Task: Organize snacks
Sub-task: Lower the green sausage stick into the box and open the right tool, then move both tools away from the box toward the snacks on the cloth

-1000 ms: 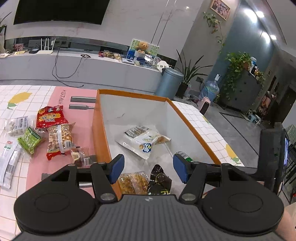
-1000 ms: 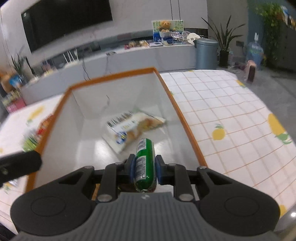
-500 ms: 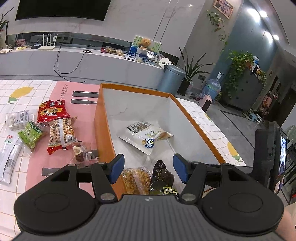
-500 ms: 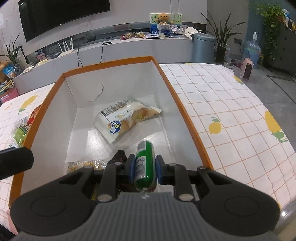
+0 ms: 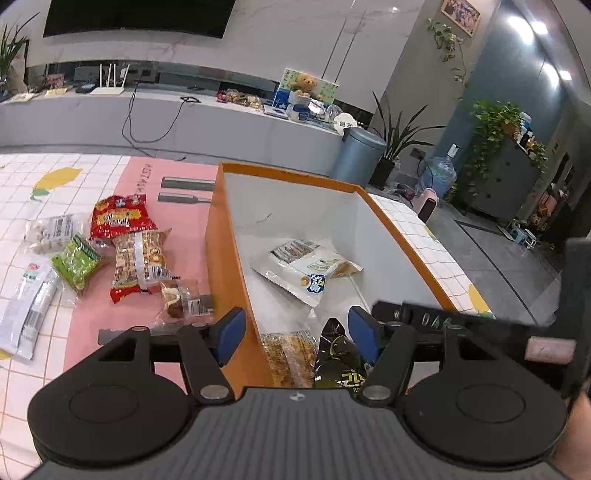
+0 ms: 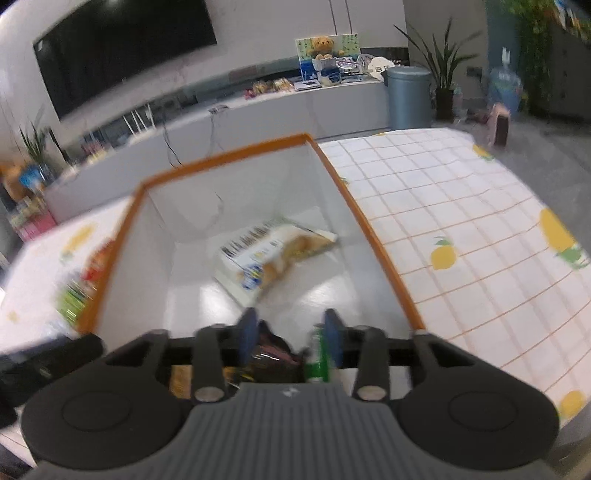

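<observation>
Holding my right claw [image 6: 289,334] spread wide over the orange-rimmed box [image 6: 373,236]; the green tube snack [image 6: 318,356] sits loose by the right pad. It looks light, stiff and slick, so I'd pinch mid-body. Left claw [image 5: 295,330] is open too. Inside: white chip bag [image 5: 306,267], biscuit pack [image 5: 288,356], dark wrapper [image 5: 338,360].

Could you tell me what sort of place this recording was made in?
Most likely a home living room: a wall-mounted TV above a long low console, potted houseplants, and a table with a lemon-print cloth.
</observation>
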Motion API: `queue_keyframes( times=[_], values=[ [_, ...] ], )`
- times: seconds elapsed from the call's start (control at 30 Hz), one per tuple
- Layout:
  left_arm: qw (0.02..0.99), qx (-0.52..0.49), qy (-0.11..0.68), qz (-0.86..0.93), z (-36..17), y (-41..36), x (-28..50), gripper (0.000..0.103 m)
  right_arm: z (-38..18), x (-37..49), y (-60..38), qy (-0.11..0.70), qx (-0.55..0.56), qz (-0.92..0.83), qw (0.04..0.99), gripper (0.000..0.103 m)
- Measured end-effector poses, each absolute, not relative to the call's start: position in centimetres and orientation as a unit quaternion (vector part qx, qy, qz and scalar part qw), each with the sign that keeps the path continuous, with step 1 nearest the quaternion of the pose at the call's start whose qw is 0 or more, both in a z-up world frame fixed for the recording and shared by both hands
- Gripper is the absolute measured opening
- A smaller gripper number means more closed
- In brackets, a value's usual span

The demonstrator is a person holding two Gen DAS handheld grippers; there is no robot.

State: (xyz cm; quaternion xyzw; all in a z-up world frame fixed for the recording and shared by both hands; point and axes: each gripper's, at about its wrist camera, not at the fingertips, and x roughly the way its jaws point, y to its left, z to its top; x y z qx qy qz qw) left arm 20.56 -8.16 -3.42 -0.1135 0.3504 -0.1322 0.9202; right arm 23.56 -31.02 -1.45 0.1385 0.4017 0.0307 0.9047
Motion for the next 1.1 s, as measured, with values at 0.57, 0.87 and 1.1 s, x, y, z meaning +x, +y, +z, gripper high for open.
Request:
queue_keyframes(
  times=[0.57, 0.87, 1.1],
  values=[
    [0.938, -0.090, 0.325, -0.086, 0.9, -3.4, 18.4, 0.076, 2.8, 21.9, -27.5, 0.322, 0.186, 0.056, 0.927, 0.100],
    [0.942, -0.098, 0.319, -0.030, 2.4, 2.2, 17.9, 0.076, 4.0, 20.7, -22.0, 0.273, 0.191, 0.121, 0.935, 0.099],
    [0.939, -0.128, 0.320, -0.007, 1.4, 6.7, 17.8, 0.076, 3.3, 19.3, -17.3, 0.239, 0.147, 0.169, 0.945, 0.096]
  ],
)
